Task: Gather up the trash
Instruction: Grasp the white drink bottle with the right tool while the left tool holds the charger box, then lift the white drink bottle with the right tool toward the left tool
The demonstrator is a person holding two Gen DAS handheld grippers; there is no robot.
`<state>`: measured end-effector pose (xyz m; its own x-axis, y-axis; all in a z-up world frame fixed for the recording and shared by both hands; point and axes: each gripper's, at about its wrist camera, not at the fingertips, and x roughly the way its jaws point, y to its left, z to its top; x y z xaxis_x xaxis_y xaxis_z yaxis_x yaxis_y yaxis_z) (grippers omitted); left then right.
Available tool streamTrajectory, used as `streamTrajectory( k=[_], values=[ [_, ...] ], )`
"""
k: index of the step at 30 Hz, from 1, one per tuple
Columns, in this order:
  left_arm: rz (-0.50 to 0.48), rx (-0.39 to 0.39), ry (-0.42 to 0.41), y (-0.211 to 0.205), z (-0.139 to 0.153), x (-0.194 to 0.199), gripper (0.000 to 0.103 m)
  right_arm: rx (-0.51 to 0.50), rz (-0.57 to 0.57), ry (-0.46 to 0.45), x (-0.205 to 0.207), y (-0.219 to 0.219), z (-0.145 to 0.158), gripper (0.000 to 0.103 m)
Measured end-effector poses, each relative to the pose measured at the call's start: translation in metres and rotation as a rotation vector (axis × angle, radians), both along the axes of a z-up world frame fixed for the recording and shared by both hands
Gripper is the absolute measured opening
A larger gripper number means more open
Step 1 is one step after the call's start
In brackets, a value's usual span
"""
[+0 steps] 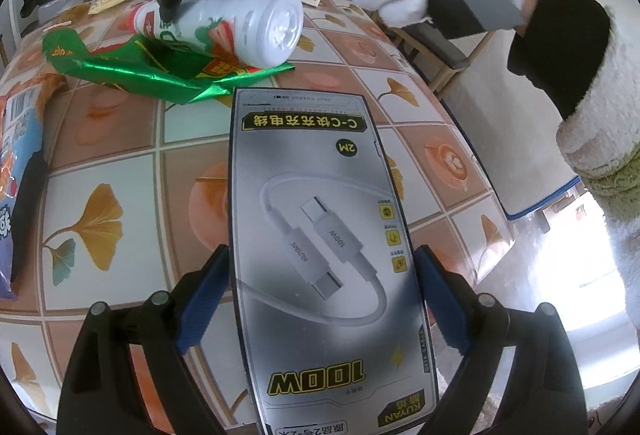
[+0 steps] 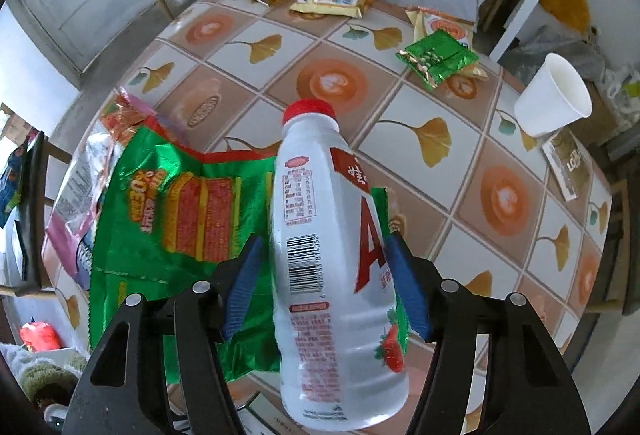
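Atop crumpled green foil wrapper (image 2: 168,219), white plastic strawberry-drink bottle (image 2: 336,267) lies sideways between spread right gripper (image 2: 326,281) pads; probably empty, light, slippery: grip mid-body. Left gripper (image 1: 322,299) pinches stiff grey cable box (image 1: 320,255).

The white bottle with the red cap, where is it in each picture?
Left wrist view: the bottle lies near the top, left of centre, its base toward the camera, on the green wrapper.
Right wrist view: the bottle fills the lower centre, between the right gripper fingers, cap pointing up.
Shared landmark: the green wrapper under the bottle.
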<state>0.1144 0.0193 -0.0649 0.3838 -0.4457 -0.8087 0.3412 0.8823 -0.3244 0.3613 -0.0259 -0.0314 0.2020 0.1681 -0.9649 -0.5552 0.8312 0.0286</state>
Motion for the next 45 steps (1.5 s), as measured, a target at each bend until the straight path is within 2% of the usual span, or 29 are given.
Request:
streamTrajectory(
  k=[16,29,37,45],
  values=[
    [0.013,-0.008,-0.004,-0.001,0.002,0.0,0.088,-0.062,0.025,0.03,0.008,0.018,-0.01,0.064],
    [0.027,-0.014,-0.007,0.0,0.004,-0.001,0.088,-0.073,0.008,-0.007,0.004,0.022,-0.015,0.063],
    [0.039,-0.026,-0.015,0.002,0.006,-0.002,0.088,-0.023,-0.046,-0.021,-0.001,0.008,-0.001,0.062],
    [0.04,-0.033,-0.017,0.003,0.007,-0.002,0.088,0.097,-0.129,-0.026,-0.007,-0.024,0.021,0.062]
  ],
)
